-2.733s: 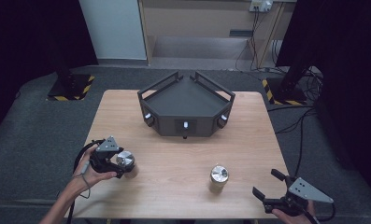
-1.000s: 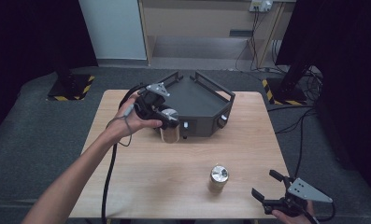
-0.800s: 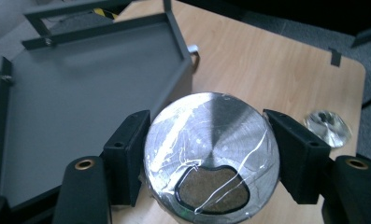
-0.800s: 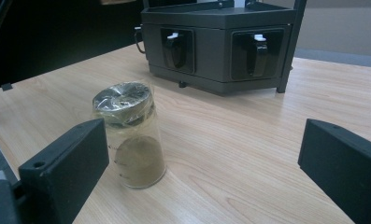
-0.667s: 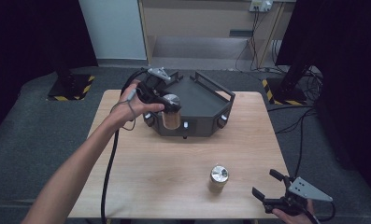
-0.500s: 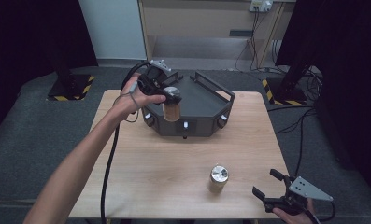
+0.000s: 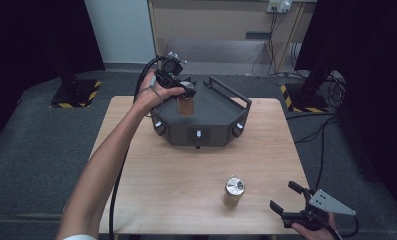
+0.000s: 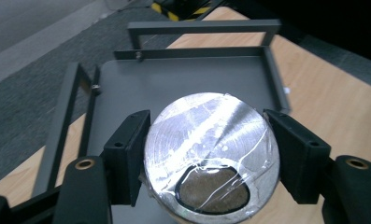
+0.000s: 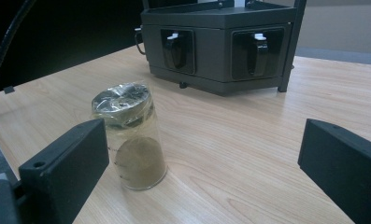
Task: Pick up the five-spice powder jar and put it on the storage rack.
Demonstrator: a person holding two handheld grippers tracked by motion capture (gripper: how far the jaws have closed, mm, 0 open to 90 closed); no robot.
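L gripper (image 7: 182,87) sits at the far left of the table (image 7: 151,185), over the left part of the dark grey tray unit (image 7: 216,112). Its jaws are clamped on a clear jar w/ a foil-covered lid (image 7: 186,102), pads pressing both sides of the lid. In the left gripper view the foil top (image 8: 211,154) fills the gap between the two black jaws, w/ the tray's flat grey deck (image 8: 174,79) and its rail right below; can't tell if the jar touches the deck. Mid-table, near the front edge, a 2nd jar (image 7: 234,189) stands upright on the wood, well apart from the tray. R gripper (image 7: 292,205) is at the front right corner, jaws spread wide, nothing in them; 2nd jar (image 9: 131,135) just ahead, beside its left jaw, not touched.
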